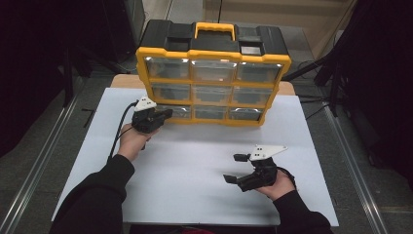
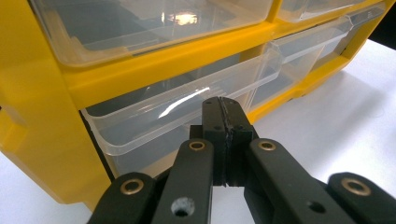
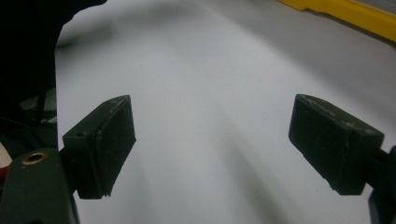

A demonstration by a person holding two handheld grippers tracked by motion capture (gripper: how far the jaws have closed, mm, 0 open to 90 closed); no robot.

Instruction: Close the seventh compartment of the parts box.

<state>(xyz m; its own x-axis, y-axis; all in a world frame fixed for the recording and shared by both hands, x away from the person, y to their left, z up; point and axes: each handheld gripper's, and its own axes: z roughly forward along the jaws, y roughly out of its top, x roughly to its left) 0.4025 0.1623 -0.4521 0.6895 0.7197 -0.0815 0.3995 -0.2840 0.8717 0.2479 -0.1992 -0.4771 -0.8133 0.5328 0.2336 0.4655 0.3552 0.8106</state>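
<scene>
Fingers [image 2: 224, 135] pressed together at bottom-left drawer [image 2: 187, 112] front | right gripper [image 1: 234, 168] spread

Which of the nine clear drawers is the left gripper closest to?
The bottom-left drawer of the yellow organizer. The left gripper, shut, sits right at its front lip; the other drawers lie farther right or higher.

Table: white top [image 1: 195, 165], set on a wooden board whose far corners [image 1: 287, 87] show past it.
Floor: grey [image 1: 44, 131], on both sides of the table.
Rails: pale metal strips run near to far, one left [image 1: 36, 165], one right [image 1: 355, 170].
Far: a tan panel [image 1: 292, 14].
Sides: dark, black stands [image 1: 336, 73] on the right.
Light: dim.
</scene>
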